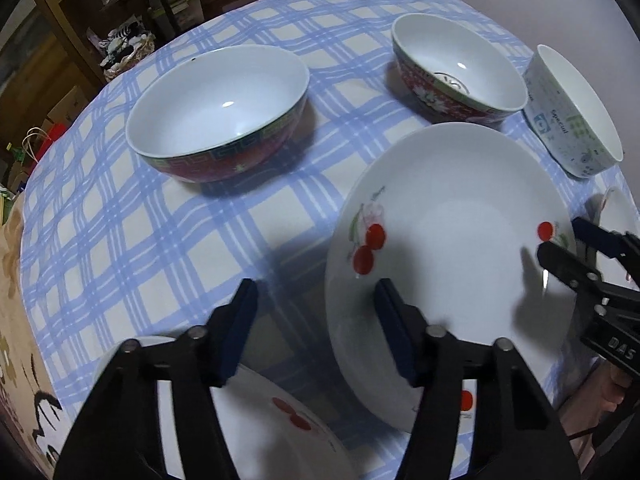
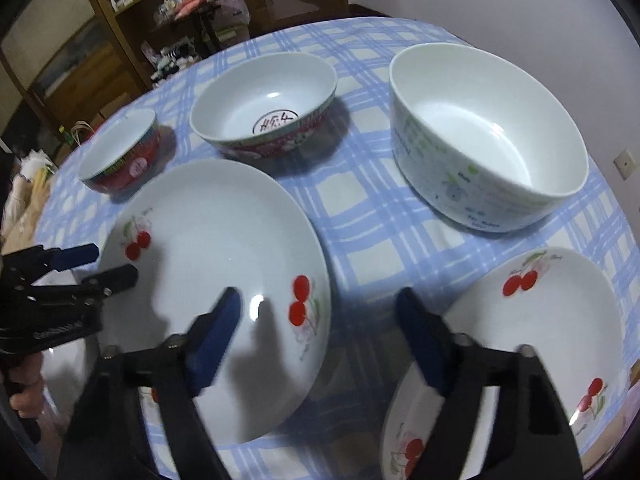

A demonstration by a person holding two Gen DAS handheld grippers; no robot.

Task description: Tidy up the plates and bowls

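A large white plate with red cherries [image 1: 448, 240] [image 2: 216, 264] lies on the checked tablecloth between both grippers. My left gripper [image 1: 316, 320] [image 2: 114, 264] is open and straddles the plate's left rim, one finger over the plate and the other over the cloth. My right gripper [image 2: 320, 320] [image 1: 558, 237] is open too and straddles the right rim the same way. No pad presses on the rim. A second cherry plate [image 1: 264, 408] lies below the left gripper. A third cherry plate [image 2: 540, 332] lies under the right gripper's outer finger.
Behind the plates stand a red-patterned bowl [image 1: 216, 116] [image 2: 120, 156], a flowered red bowl [image 1: 456, 68] [image 2: 264, 100] and a tall white printed bowl [image 1: 572, 112] [image 2: 488, 136]. The round table [image 1: 120, 240] ends at the left; wooden shelves [image 2: 132, 20] stand beyond it.
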